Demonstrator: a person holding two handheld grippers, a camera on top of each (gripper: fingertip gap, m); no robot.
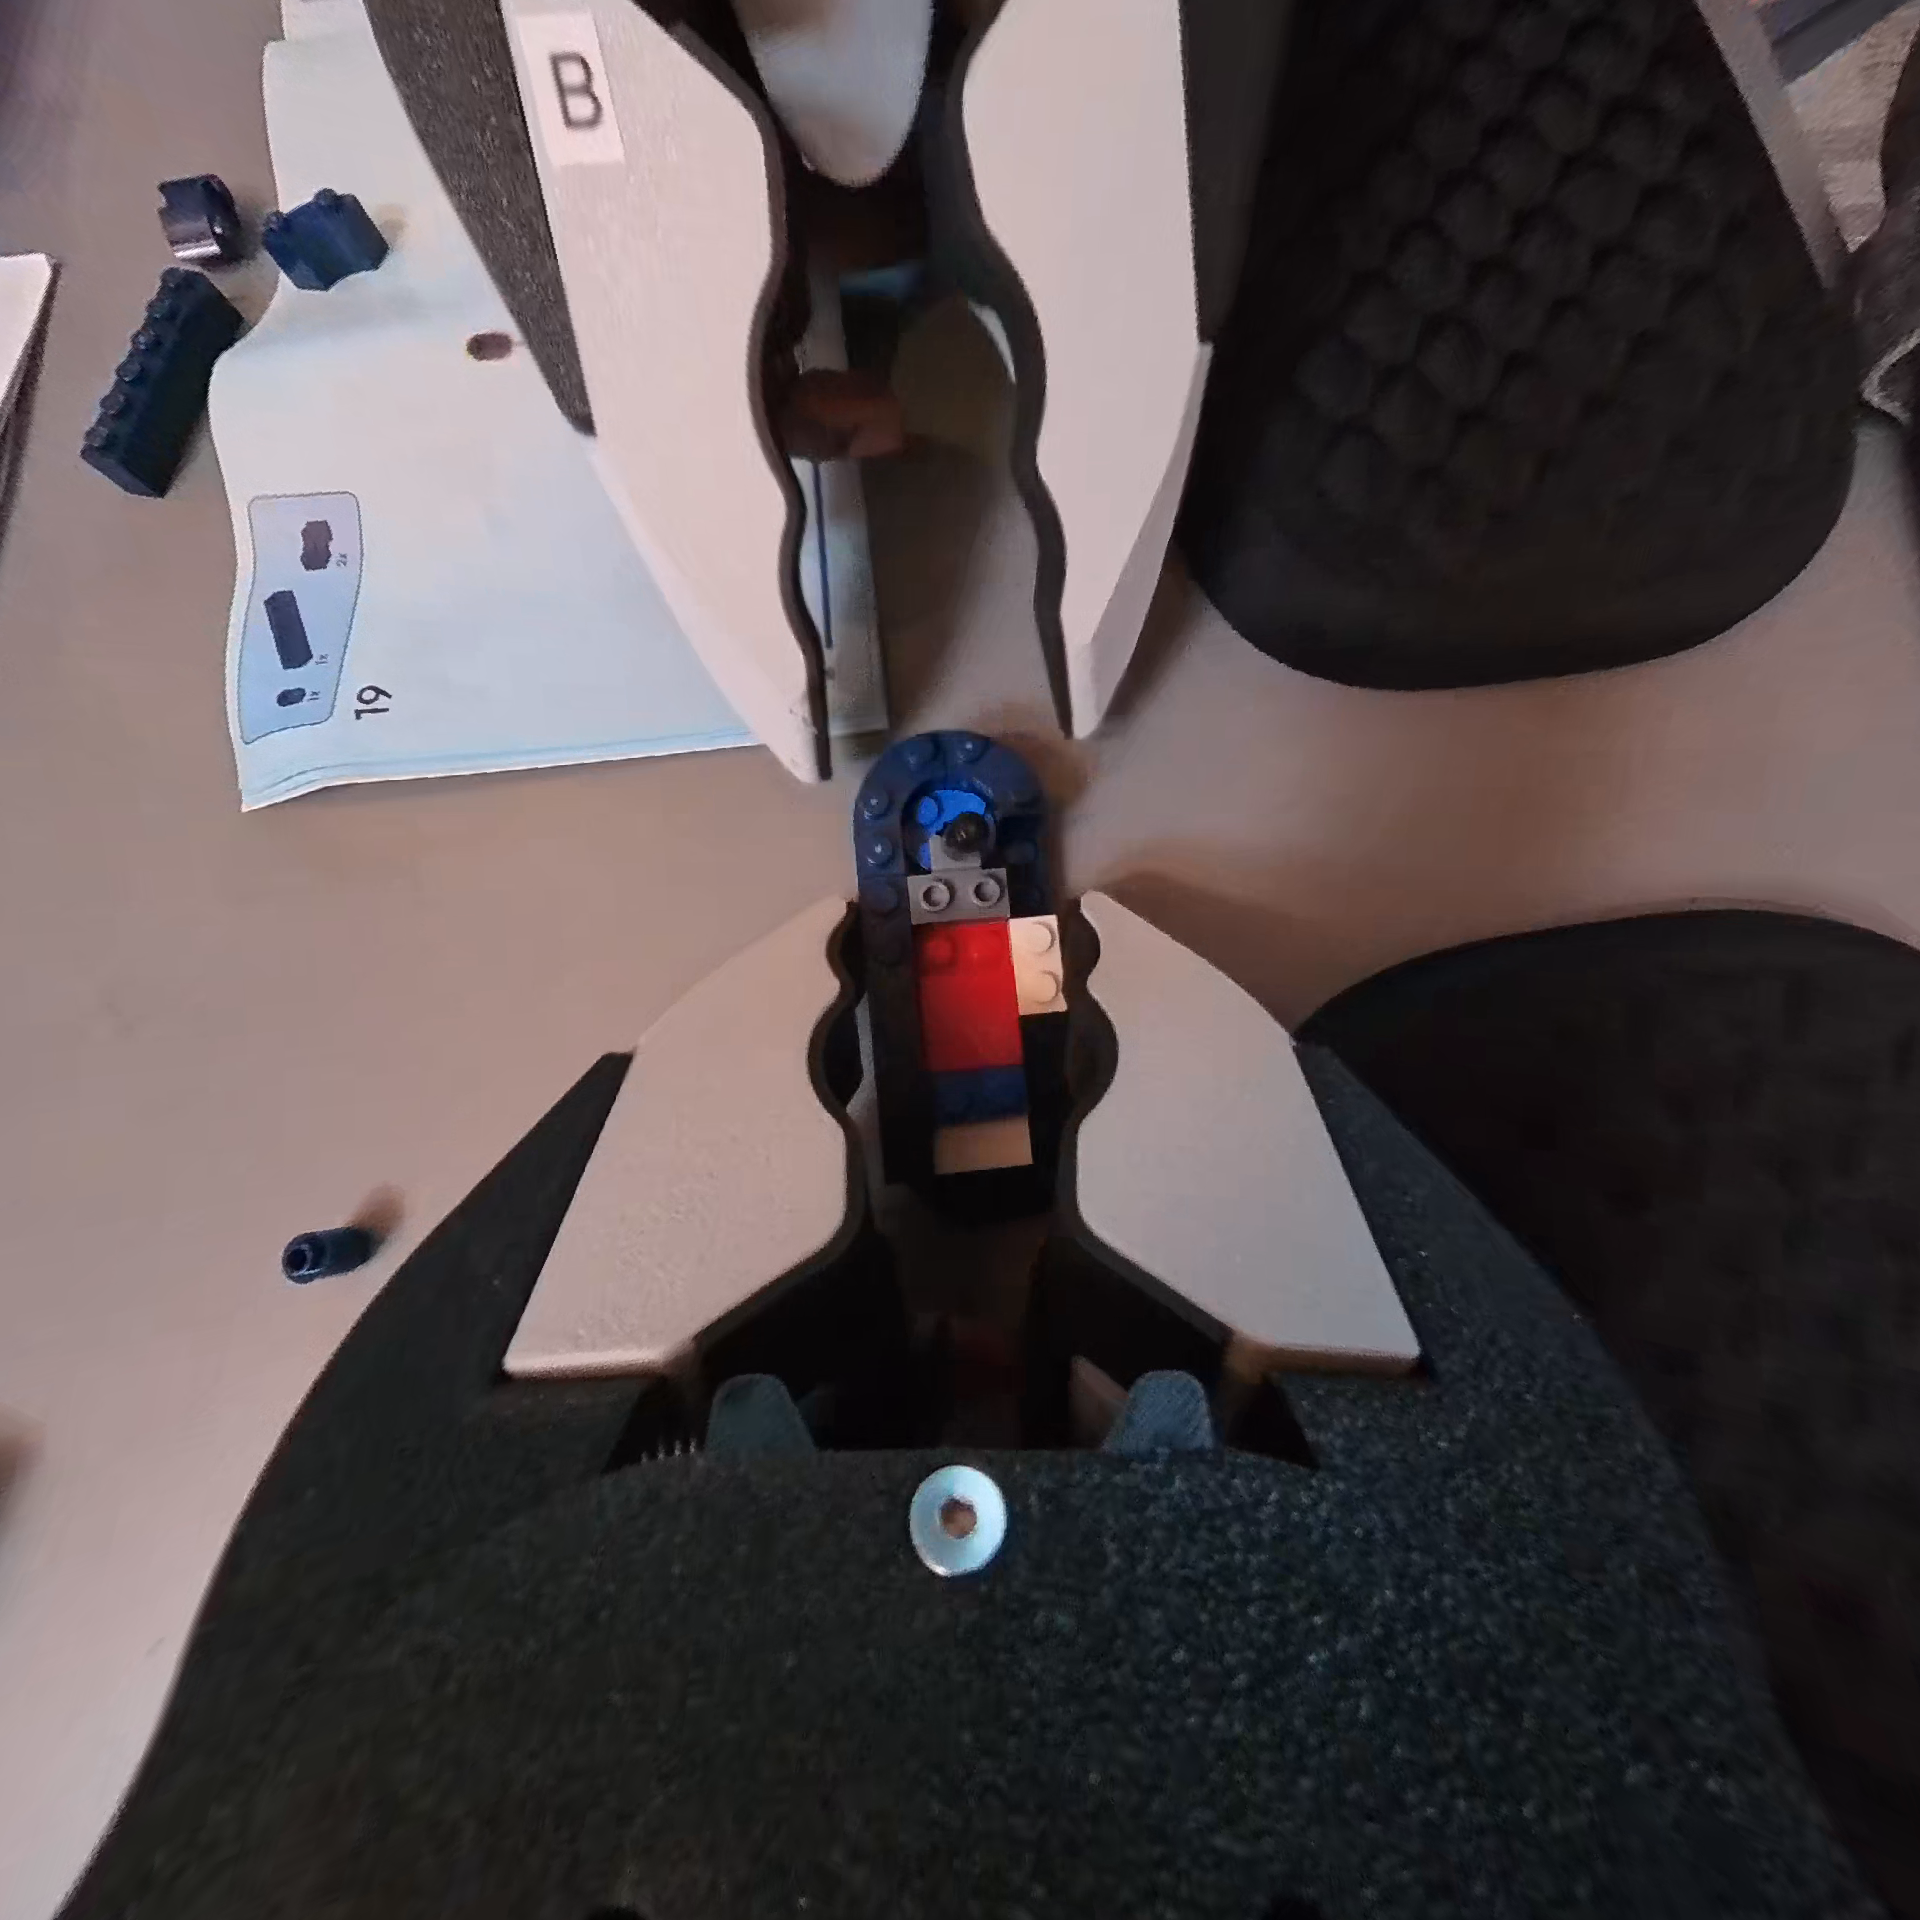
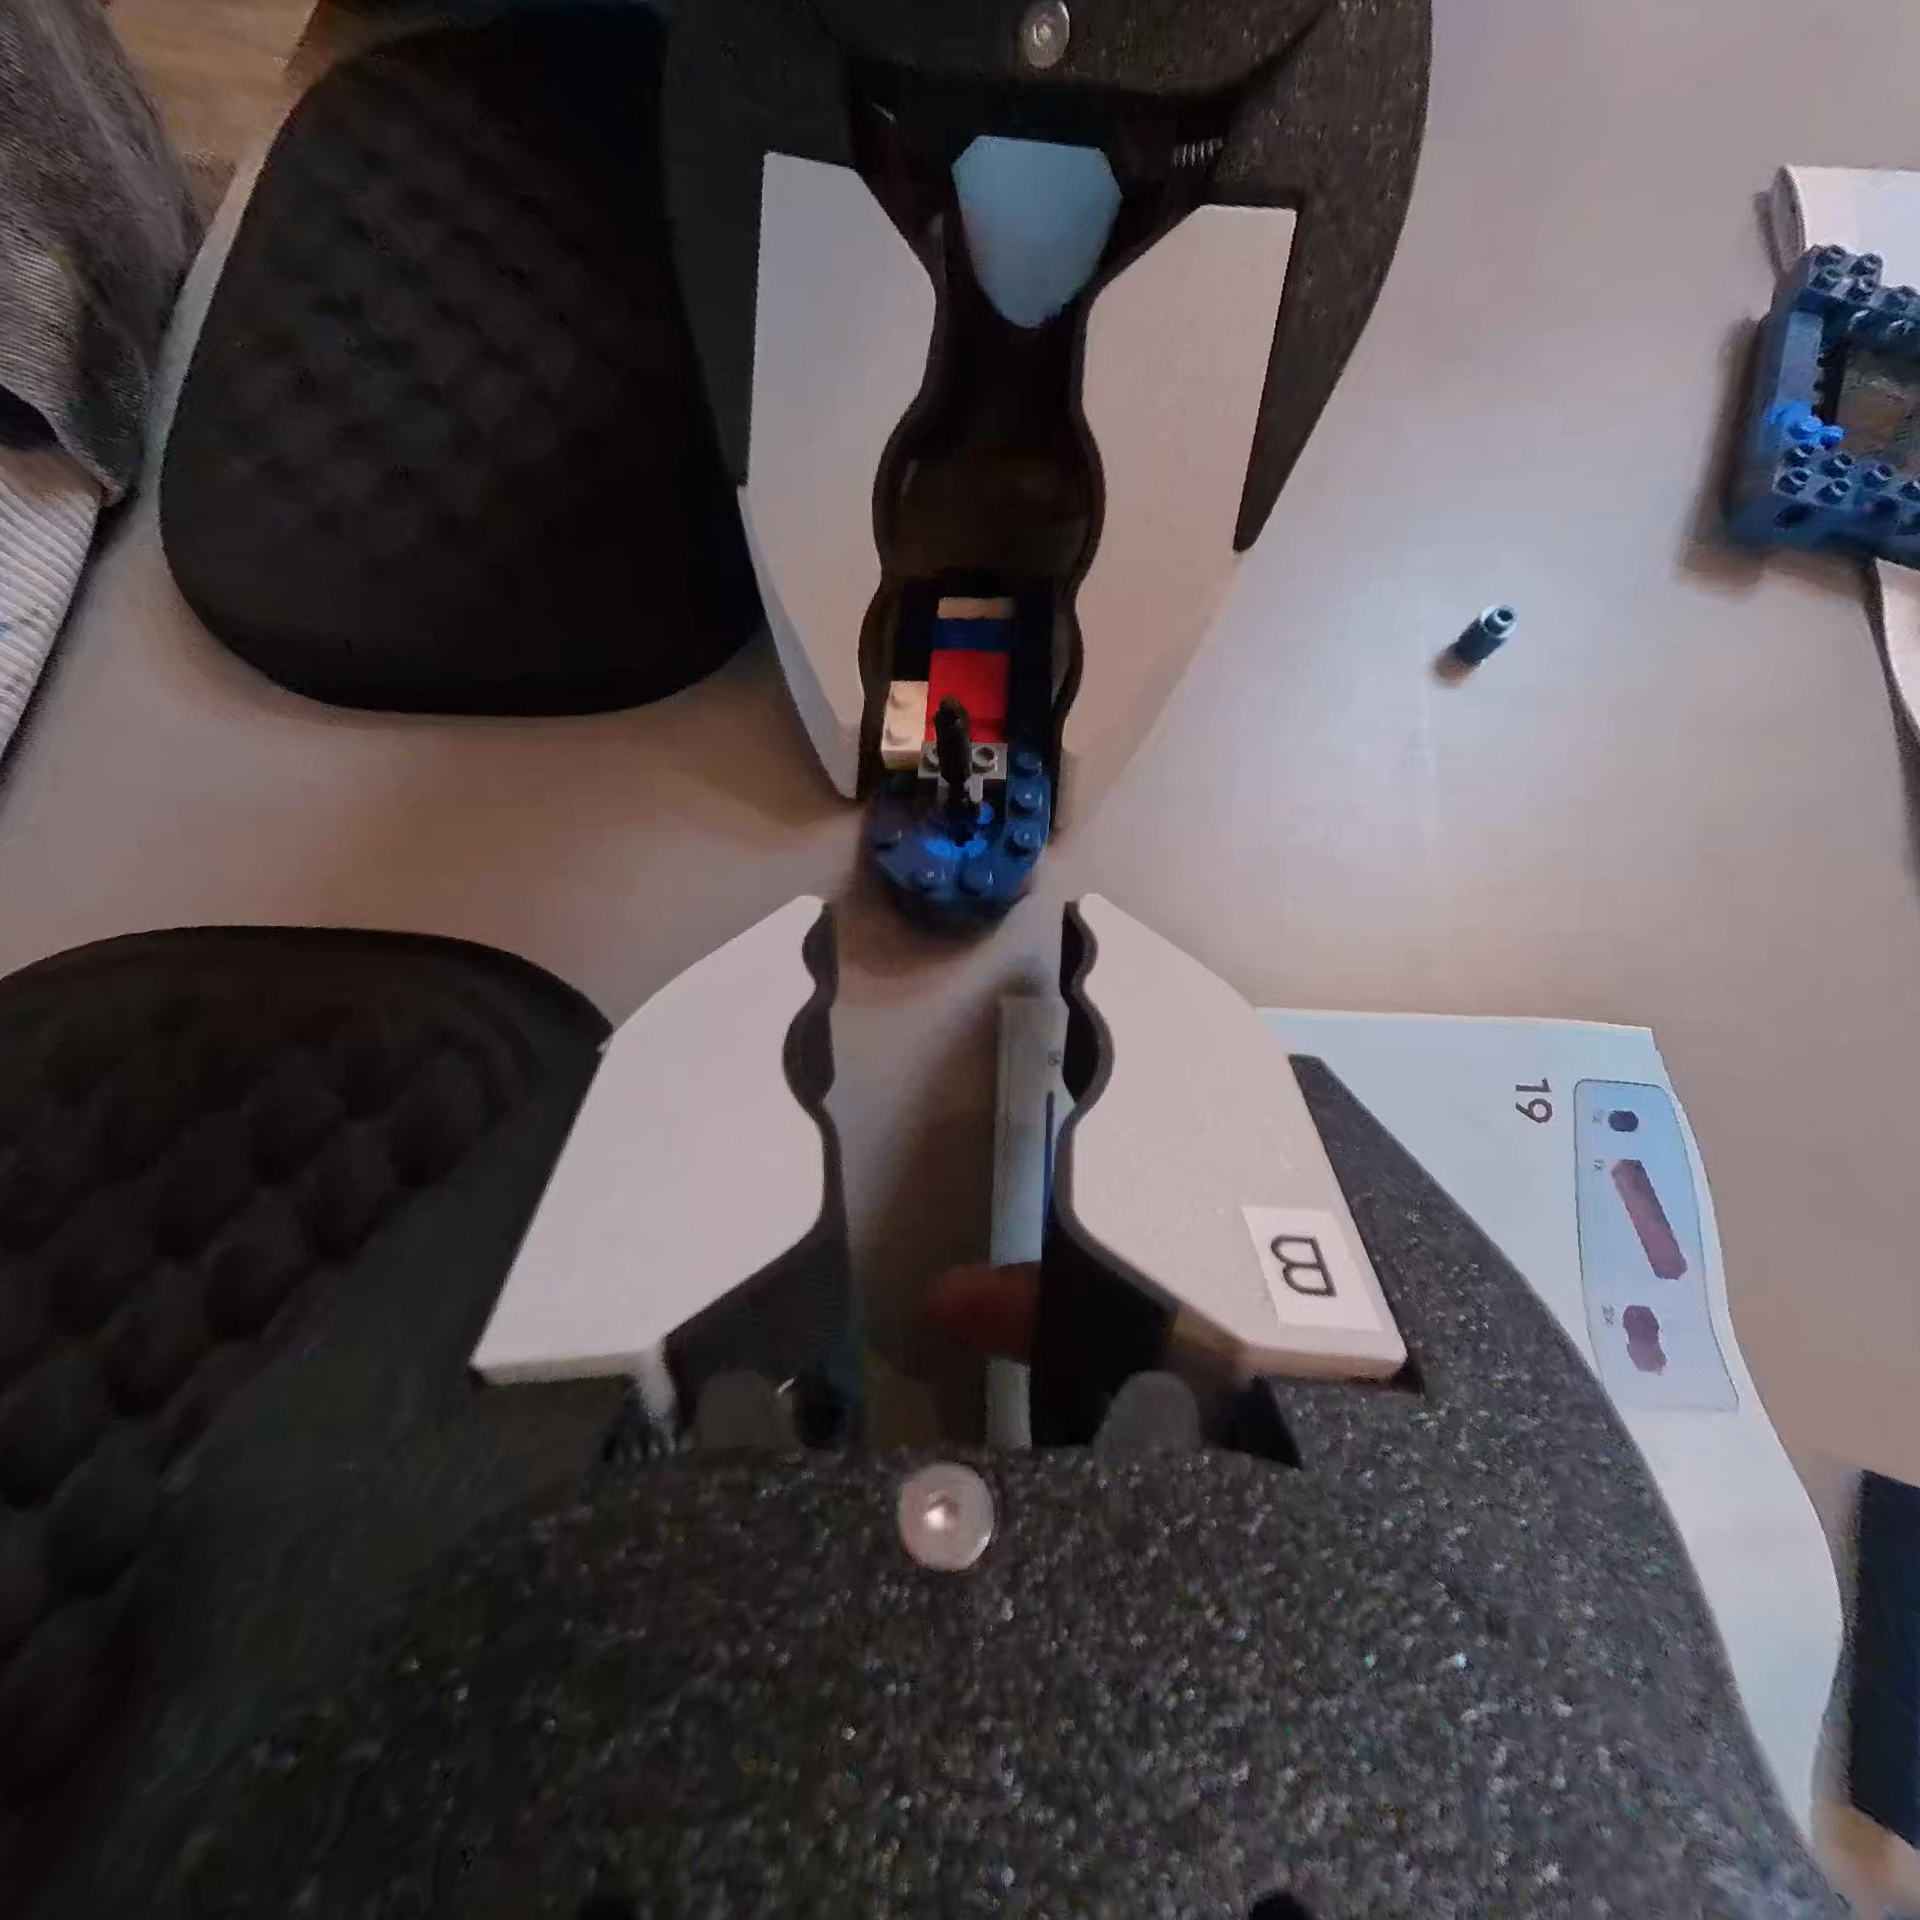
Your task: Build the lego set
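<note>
Brick model (image 1: 961, 966), dark blue with red, grey and white pieces, is clamped between the narrowed jaws of the left gripper (image 1: 961, 935); its rounded end juts past the fingertips over the beige table (image 1: 416, 987). Facing it, the right gripper (image 2: 945, 920) is parted with nothing between its tips, which lie just short of that rounded end. Open tabletop is seen either side. Booklet (image 1: 468, 582) edge, loose dark bricks (image 1: 156, 379) and a small dark pin (image 1: 324, 1252) lie apart.

Smooth beige tabletop (image 1: 416, 987), warm soft light, grey fabric (image 2: 62, 208) at one edge
</note>
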